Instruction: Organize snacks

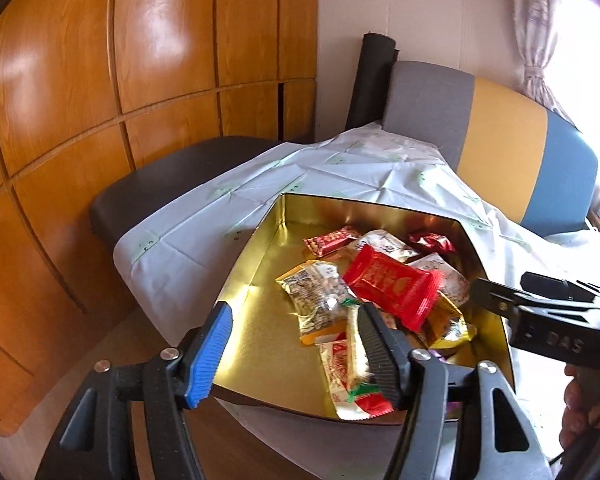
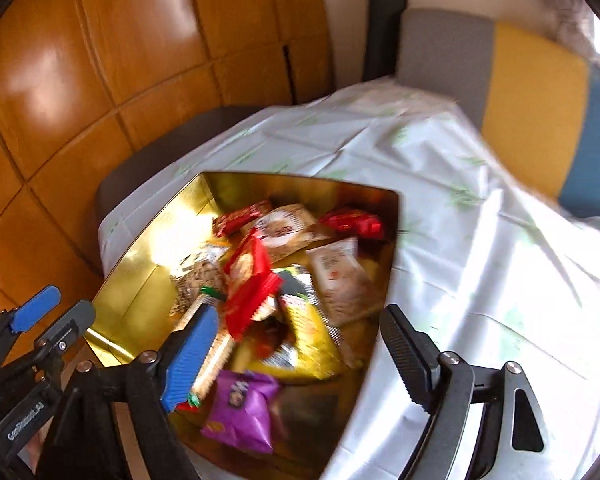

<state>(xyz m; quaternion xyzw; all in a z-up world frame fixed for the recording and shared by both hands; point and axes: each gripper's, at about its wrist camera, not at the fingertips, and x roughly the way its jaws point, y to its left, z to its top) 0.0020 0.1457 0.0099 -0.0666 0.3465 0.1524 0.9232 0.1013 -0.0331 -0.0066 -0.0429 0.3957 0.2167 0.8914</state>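
Purple snack packet (image 2: 240, 412), right view only

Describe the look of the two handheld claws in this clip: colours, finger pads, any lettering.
Both claws share one build: black plastic frames with silver pivot screws and two ribbed pads, one blue, one black. The left claw shows its blue pad on the image's left; so does the right claw. In the left wrist view the right claw's black body carries raised letters reading roughly "DAS". A bare hand grips it; no cables visible.
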